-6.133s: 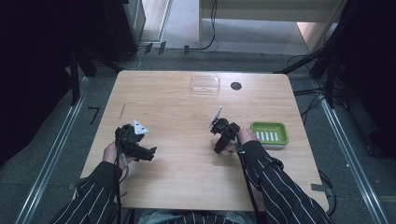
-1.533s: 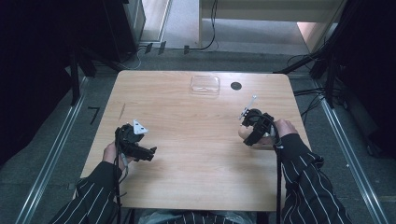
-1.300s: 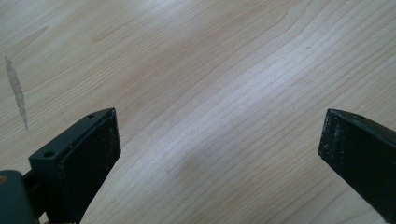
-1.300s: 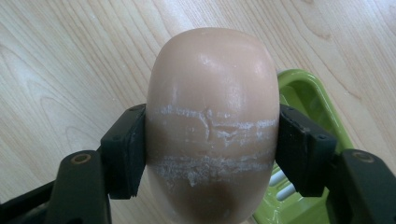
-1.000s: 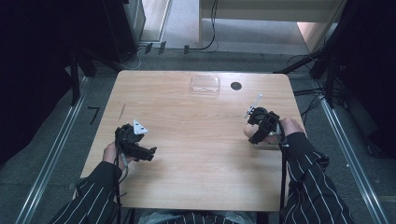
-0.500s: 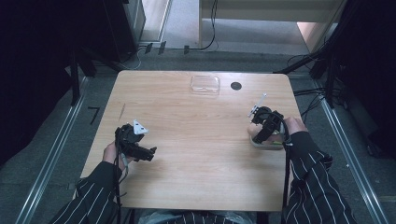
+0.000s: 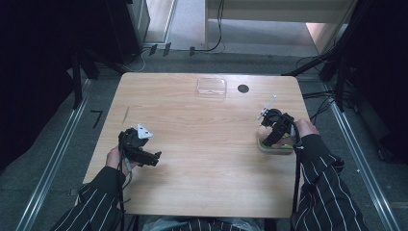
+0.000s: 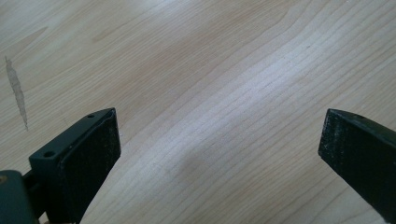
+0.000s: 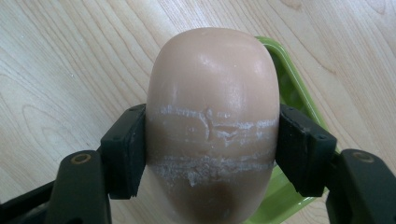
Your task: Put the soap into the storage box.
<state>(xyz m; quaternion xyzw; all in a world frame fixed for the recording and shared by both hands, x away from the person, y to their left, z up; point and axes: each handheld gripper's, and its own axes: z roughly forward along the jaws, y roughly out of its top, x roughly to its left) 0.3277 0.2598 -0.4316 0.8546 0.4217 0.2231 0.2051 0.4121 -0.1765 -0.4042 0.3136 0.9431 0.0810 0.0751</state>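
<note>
Soap: a smooth, rounded bar of pinkish-beige soap (image 9: 212, 121) sits clamped crosswise in my right gripper (image 9: 212, 154), over the green dish (image 9: 299, 107) at the right side of the table (image 7: 202, 144), near my right hand (image 7: 303, 129).
Surface: glossy and domed on top; white scuffed bands run across its middle, level with the pads, and read as scrape marks.
Right tongs: closed on the soap, one pad pressed to each flank, narrow enough to grip the widest part.
Left tongs: my left gripper (image 8: 219, 154) rests at the near left of the table, jaws wide apart, nothing between them but bare wood grain.
Dish: lime green, shallow, raised rim; its far rim and part of one side show behind the soap. I cannot tell whether the soap touches it yet.
Other items: a clear plastic lid or box (image 7: 211, 86) and a small dark round spot (image 7: 243, 88) lie at the far edge, well apart from both hands.
Risk, slip: I judge the curved, slick flanks likely to squirt out of the flat pads if I squeeze harder or tilt.
Risk, miss: releasing off-centre could land the bar on the rim, tipping the light dish or sending the soap onto the table.
Risk, marking: extra pressure would probably deepen the white scrapes.
</note>
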